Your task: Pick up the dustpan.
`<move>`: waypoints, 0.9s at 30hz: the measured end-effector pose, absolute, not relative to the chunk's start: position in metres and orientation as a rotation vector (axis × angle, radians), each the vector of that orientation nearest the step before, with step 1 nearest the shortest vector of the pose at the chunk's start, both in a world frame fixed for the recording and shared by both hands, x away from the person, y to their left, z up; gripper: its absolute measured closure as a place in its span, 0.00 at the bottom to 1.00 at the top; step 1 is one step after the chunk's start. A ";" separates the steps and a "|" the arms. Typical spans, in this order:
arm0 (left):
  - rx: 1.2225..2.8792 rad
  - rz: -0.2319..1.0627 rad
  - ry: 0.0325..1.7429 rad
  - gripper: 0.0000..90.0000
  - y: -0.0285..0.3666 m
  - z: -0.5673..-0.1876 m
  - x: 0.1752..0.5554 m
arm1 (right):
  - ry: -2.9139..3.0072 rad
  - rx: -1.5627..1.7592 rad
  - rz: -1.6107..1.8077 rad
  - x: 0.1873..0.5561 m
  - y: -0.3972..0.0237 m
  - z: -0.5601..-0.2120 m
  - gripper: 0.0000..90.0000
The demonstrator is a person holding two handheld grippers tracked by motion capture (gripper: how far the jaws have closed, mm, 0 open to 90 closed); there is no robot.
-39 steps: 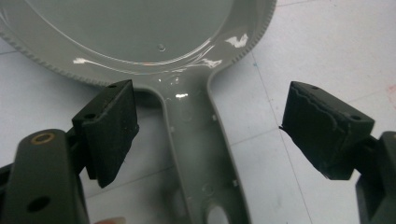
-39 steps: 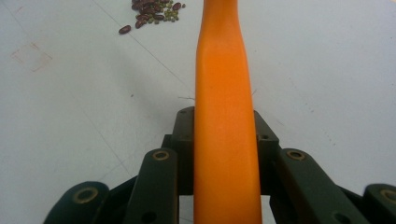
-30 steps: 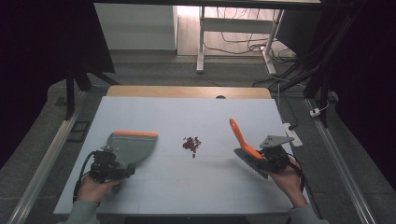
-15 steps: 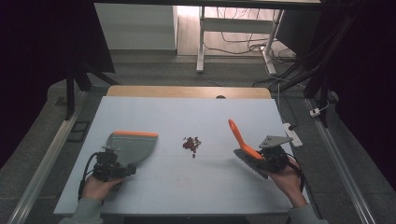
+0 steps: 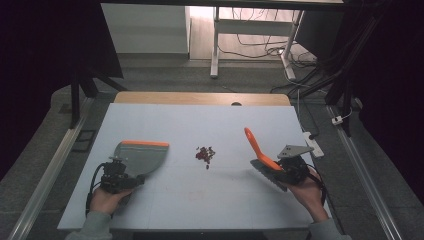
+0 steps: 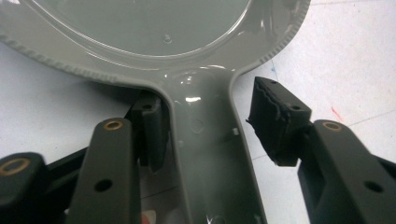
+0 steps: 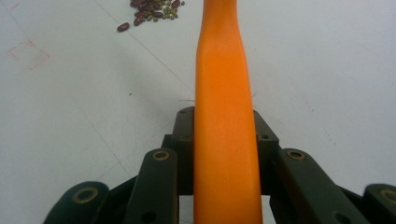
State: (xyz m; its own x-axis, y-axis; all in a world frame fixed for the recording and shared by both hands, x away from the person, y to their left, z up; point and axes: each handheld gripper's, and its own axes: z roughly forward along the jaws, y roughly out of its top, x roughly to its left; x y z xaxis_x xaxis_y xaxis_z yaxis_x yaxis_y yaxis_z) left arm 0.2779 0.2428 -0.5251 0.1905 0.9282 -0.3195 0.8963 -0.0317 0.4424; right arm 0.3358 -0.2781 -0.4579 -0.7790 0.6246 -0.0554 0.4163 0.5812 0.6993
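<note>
Closing our left gripper (image 6: 205, 140) around the grey dustpan's (image 5: 141, 156) handle (image 6: 205, 154), we have the jaws just drawing in, straddling the handle: one pad (image 6: 152, 130) is at the handle's side, the other pad (image 6: 275, 121) is a gap away, so no firm grip yet. Pan lies flat on the table (image 5: 165, 210), its orange-edged lip facing away from us at table left. Our right gripper (image 7: 224, 140) is clamped on the orange handle of the brush (image 7: 224, 93), which angles up and away so the bristle end sits low by the hand (image 5: 305, 187). Small pile of beans (image 5: 205, 154), dark red and green, sits mid-table between pan and brush, apart from both. We judge the setup is for sweeping: brush on one side, pan on the other, beans between, so we can push them toward the pan once the left grip is secure.
</note>
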 end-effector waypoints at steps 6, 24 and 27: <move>1.908 0.081 1.706 0.64 0.246 -0.526 0.278 | 2.519 0.850 0.999 0.336 -0.278 -0.458 0.79; 1.892 0.144 1.642 0.68 0.254 -0.524 0.273 | 2.510 0.849 1.014 0.336 -0.278 -0.457 0.79; 1.897 0.150 1.619 0.68 0.255 -0.524 0.273 | 2.507 0.854 1.021 0.335 -0.278 -0.456 0.79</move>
State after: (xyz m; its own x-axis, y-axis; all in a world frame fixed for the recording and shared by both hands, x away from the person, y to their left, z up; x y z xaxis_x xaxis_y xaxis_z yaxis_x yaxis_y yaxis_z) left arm 0.2730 0.2553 -0.5236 0.2376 0.9217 -0.3066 0.8500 -0.0445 0.5250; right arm 0.3354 -0.2783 -0.4560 -0.7776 0.6266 -0.0517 0.4122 0.5702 0.7106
